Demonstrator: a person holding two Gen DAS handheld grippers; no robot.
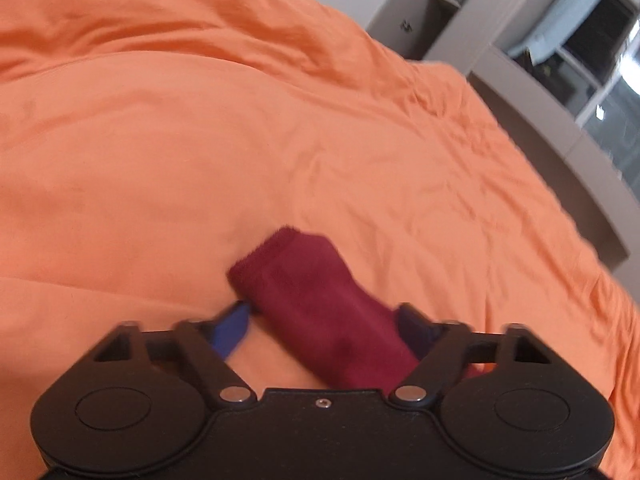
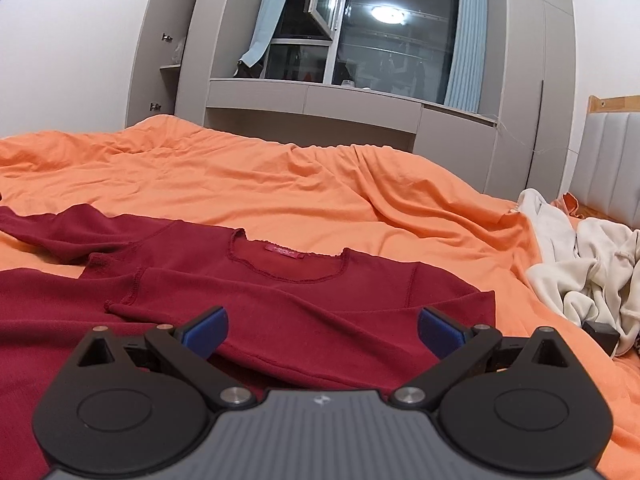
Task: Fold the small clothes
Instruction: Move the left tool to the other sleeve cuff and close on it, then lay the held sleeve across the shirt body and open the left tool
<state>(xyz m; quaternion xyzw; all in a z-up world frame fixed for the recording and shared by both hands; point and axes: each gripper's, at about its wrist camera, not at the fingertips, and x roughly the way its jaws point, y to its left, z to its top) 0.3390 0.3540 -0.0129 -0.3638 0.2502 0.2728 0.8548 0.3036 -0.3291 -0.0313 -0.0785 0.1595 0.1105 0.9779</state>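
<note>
A dark red long-sleeved top (image 2: 280, 292) lies flat on the orange bed sheet (image 2: 280, 184), neckline away from me. Its right sleeve is folded across the chest. My right gripper (image 2: 322, 330) is open just above the top's lower body, touching nothing. In the left wrist view the end of the other red sleeve (image 1: 316, 304) lies between the blue fingers of my left gripper (image 1: 326, 322). The jaws stand wide apart on either side of the sleeve, which rests on the sheet (image 1: 240, 140).
A heap of cream clothes (image 2: 588, 272) lies at the right of the bed with a small black object (image 2: 600, 336) by it. A padded headboard (image 2: 608, 168) stands far right. Grey cabinets (image 2: 312, 108) and a window (image 2: 384, 28) lie beyond the bed.
</note>
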